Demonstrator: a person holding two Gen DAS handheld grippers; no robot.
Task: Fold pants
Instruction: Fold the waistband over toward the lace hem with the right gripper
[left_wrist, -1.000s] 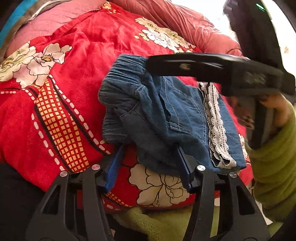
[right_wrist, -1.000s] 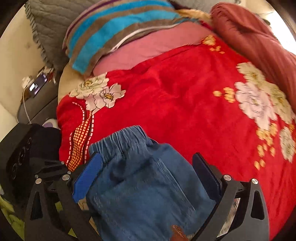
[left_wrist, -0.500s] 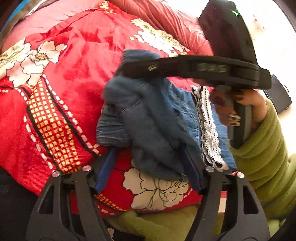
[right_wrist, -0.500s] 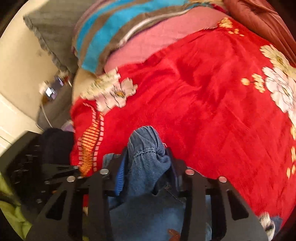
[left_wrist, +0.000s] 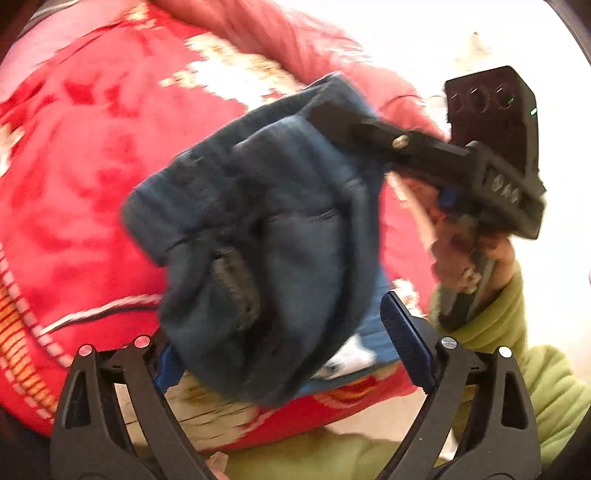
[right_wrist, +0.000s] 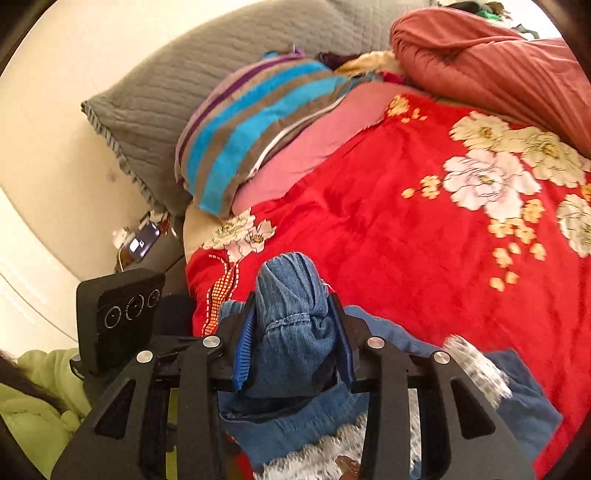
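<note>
- Over the red flowered blanket (left_wrist: 85, 177) on the bed, seen from the left wrist, the denim pants (left_wrist: 266, 251) are hanging bunched and blurred in the air, lifted clear of the cover at the top.
- The left gripper (left_wrist: 291, 339) is sitting low in this view with its fingers spread wide; they have just been opening, and the lower edge of the pants is hanging between them without either blue pad (left_wrist: 402, 343) pressing on it.
- The right gripper (left_wrist: 332, 118) is coming in from the right side, biting the upper edge of the pants, with a hand (left_wrist: 469, 254) in a green sleeve (left_wrist: 517, 332) gripping its handle.
- Switching to the right wrist view, the right gripper (right_wrist: 293, 332) is showing its fingers (right_wrist: 243, 339) clamped on a thick roll of the pants' (right_wrist: 295, 317) waistband, which is bulging up between the blue pads.
- The rest of the pants, lace trim (right_wrist: 476, 365) included, is trailing down beneath the gripper onto the blanket (right_wrist: 406, 229).
- Farther back, a striped pillow (right_wrist: 251, 136) and a grey pillow (right_wrist: 177, 88) are lying at the head of the bed.
</note>
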